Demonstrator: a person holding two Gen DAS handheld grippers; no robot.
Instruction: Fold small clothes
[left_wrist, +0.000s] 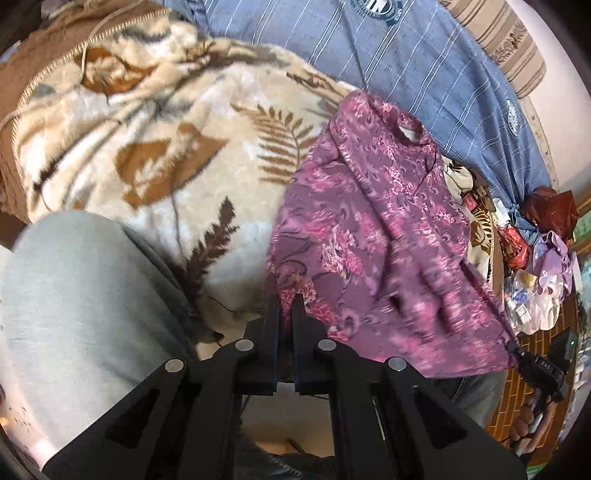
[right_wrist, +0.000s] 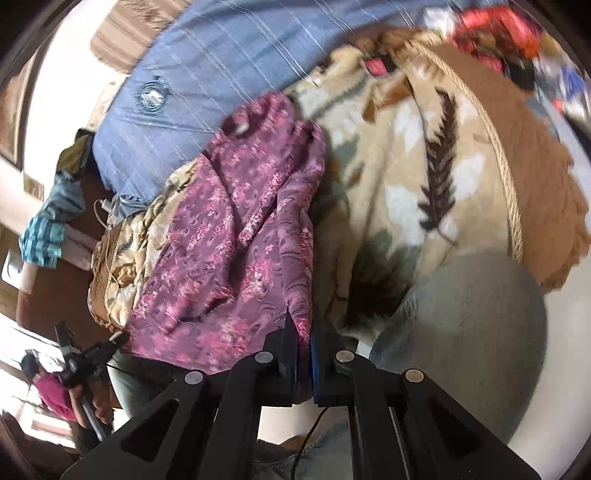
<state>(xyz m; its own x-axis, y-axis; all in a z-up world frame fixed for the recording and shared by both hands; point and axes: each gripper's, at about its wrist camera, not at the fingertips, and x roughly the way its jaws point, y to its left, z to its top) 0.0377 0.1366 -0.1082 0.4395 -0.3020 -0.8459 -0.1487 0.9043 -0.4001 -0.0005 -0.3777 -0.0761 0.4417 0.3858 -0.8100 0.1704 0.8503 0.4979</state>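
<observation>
A purple top with pink flower print (left_wrist: 373, 236) lies stretched over the leaf-print blanket (left_wrist: 155, 155) on the bed, its neck opening at the far end. My left gripper (left_wrist: 286, 299) is shut on one near hem corner of the top. My right gripper (right_wrist: 301, 325) is shut on the other near hem corner of the top (right_wrist: 236, 236). In the left wrist view the right gripper (left_wrist: 517, 352) shows at the top's right corner. In the right wrist view the left gripper (right_wrist: 118, 338) shows at its left corner.
A blue striped sheet (left_wrist: 388, 55) covers the far side of the bed. The person's knee in grey trousers (left_wrist: 81, 295) is close on the left, and on the right in the right wrist view (right_wrist: 469, 325). Clutter of bags and clothes (left_wrist: 535, 258) lies beside the bed.
</observation>
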